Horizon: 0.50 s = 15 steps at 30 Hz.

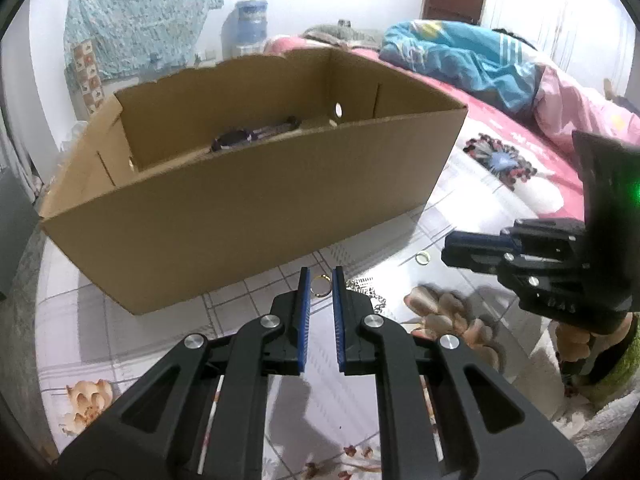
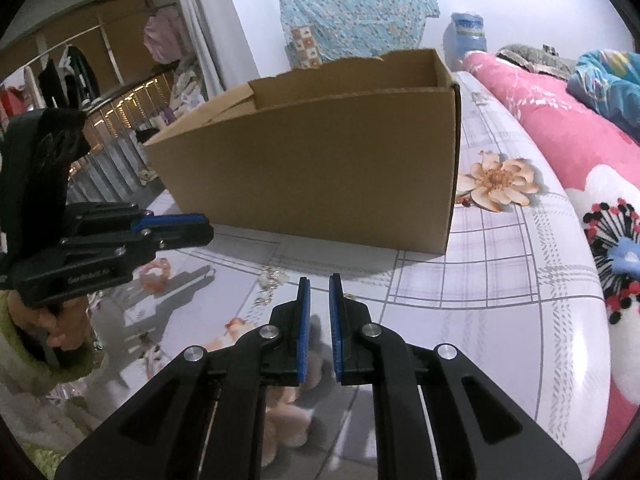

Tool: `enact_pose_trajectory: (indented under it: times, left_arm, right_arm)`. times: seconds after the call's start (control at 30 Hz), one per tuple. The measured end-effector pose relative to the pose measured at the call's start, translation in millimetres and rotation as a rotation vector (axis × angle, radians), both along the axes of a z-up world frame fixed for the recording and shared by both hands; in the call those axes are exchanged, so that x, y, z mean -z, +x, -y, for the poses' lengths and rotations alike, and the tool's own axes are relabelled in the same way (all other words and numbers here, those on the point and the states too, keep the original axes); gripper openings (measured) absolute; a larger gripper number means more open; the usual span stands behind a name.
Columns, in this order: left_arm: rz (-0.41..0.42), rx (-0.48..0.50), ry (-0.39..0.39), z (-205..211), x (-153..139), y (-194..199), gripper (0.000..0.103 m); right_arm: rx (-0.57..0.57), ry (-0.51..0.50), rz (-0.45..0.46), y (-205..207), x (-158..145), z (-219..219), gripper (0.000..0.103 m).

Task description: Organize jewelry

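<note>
left wrist view: jaws of the left gripper [image 1: 321,280] stand narrowly apart, empty, framing a gold ring [image 1: 321,285] on the surface. a chain [image 1: 370,292] and second ring [image 1: 422,257] lie loose; the box [image 1: 256,200] holds what may be a watch [image 1: 234,139].
right wrist view: right gripper [image 2: 319,286] jaws narrowly apart, empty, low over the surface, near the chain [image 2: 274,278].

Open-topped cardboard box [image 1: 248,200] stands on the bedsheet [image 1: 152,344]; its tall near wall blocks any level approach ahead, leaving entry from above only. A watch [image 1: 234,139] takes up part of the box floor. A strip of sheet lies free before the box, interrupted by a gold ring [image 1: 321,286], a chain [image 1: 370,294] and a second ring [image 1: 423,257]. Heaped bedding [image 1: 480,64] closes the far right.
</note>
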<state>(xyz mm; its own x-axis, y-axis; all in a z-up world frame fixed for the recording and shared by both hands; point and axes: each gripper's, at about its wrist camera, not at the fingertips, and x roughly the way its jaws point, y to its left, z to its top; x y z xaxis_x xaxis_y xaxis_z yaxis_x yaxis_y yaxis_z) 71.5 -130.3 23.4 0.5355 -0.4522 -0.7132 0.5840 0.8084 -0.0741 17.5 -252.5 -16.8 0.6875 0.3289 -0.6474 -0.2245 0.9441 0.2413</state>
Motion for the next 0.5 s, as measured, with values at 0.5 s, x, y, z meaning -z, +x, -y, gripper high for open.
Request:
enact_pose_trajectory:
  times: [0.5]
  left_arm:
    - [0.003,0.003,-0.02,-9.8,-5.6,-12.0,0.01]
  right_arm:
    - [0.001,-0.195,-0.122,30.3,15.3,-10.3,0.023]
